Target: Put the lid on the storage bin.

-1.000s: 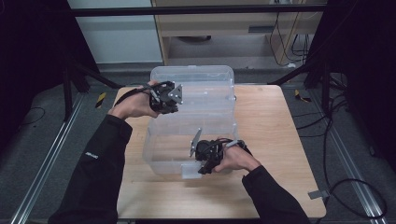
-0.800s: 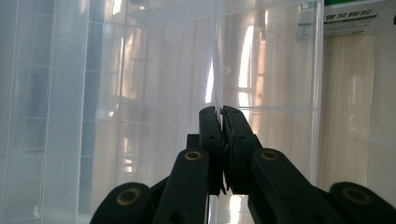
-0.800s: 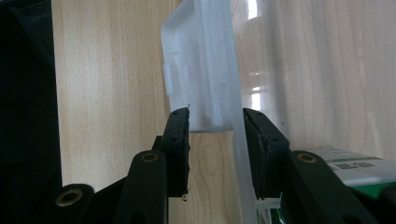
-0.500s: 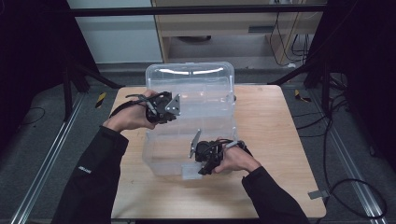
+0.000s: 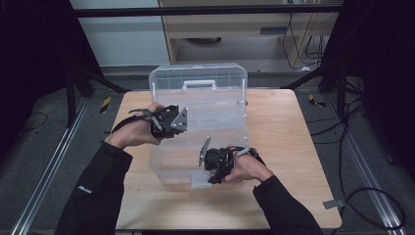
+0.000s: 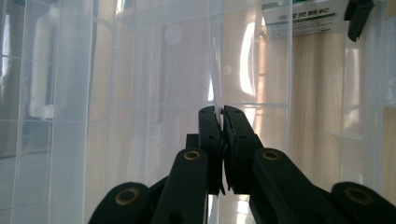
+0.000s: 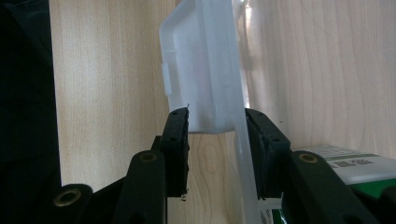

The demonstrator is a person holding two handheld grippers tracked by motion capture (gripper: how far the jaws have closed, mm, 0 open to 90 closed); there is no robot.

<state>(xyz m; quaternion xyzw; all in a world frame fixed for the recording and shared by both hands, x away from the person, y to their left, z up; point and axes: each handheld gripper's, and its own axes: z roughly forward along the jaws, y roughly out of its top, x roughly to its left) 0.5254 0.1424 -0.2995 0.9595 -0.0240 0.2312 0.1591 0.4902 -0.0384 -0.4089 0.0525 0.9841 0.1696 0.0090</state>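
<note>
A clear plastic storage box [image 5: 195, 147] stands on the wooden table [image 5: 279, 127], its lid [image 5: 198, 73] with a white handle [image 5: 198, 84] raised at the far side. My left gripper [image 5: 182, 122] is at the box's left side. In the left gripper view it [image 6: 221, 112] is shut on a thin clear plastic edge [image 6: 215, 70]. My right gripper [image 5: 211, 171] is at the box's near front. There its jaws [image 7: 215, 123] clamp the white latch [image 7: 201, 70] and the clear wall beside it. The latch [image 5: 200, 182] juts out at the front rim.
A white and green carton [image 7: 345, 163] lies close beside the right gripper and appears through the plastic as the carton [image 6: 303, 18] in the left gripper view. Bare table lies right of the box. Dark frame legs and cables [image 5: 342, 132] surround the table.
My left gripper has moved toward the near side and a little right, keeping the clear plastic edge. The lid's handle has come into view. The right gripper has stayed on the latch.
</note>
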